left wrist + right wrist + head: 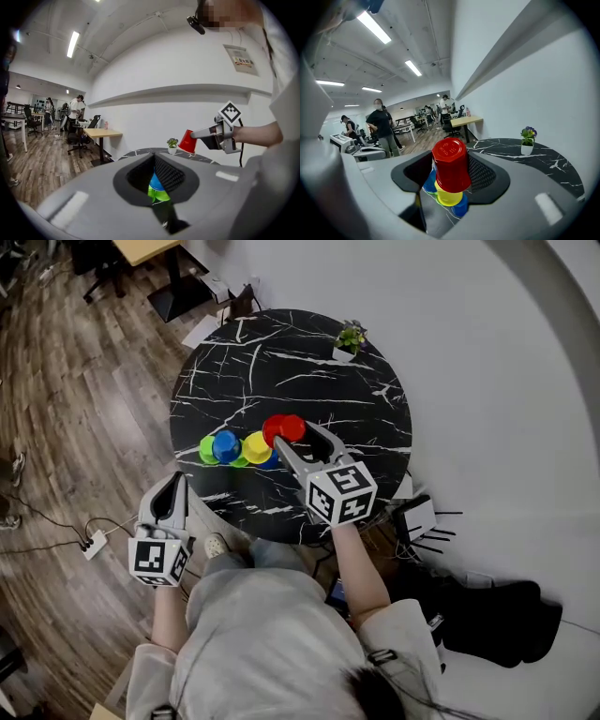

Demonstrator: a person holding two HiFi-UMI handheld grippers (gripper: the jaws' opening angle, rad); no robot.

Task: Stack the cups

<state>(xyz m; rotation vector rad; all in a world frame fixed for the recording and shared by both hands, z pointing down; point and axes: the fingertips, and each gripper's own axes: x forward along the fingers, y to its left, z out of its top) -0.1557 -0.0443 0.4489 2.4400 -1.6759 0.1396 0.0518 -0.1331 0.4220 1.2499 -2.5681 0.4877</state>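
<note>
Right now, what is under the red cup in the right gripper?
The marble table, with a yellow cup and a blue cup standing near. The spot straight beneath is hidden by the red cup.

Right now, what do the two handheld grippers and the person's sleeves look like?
Both the left gripper and right gripper have light grey bodies tapering into two fingers lined with black ribbed pads. Each carries a white cube printed with black square markers. The person wears a pale top with short sleeves.
</note>
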